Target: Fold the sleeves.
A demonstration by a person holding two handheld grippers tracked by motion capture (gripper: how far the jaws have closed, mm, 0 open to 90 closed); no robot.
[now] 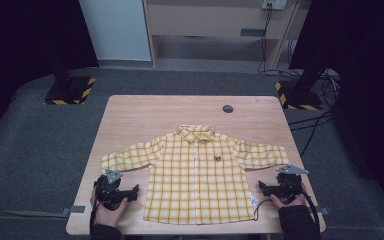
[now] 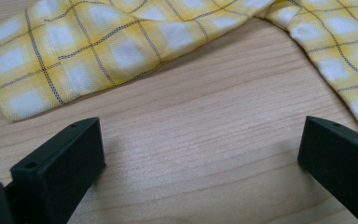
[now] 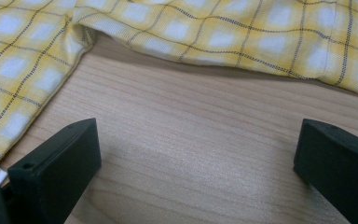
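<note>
Yellow plaid shirt (image 1: 195,172) flat on tabletop (image 1: 130,115), collar pointing away, sleeves out sideways; left gripper (image 1: 130,192) and right gripper (image 1: 263,187) fingers spread, empty.

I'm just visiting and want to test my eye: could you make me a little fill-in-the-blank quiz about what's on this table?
1. The yellow checked shirt lies spread flat with its collar pointing ____ from the person.
2. The jaws of the left gripper stand ____, with bare wood between them.
3. The right gripper rests on the table beside the shirt's hem, below its ____.
4. The shirt's front is buttoned ____.

Missing words: away; open; sleeve; shut
</note>
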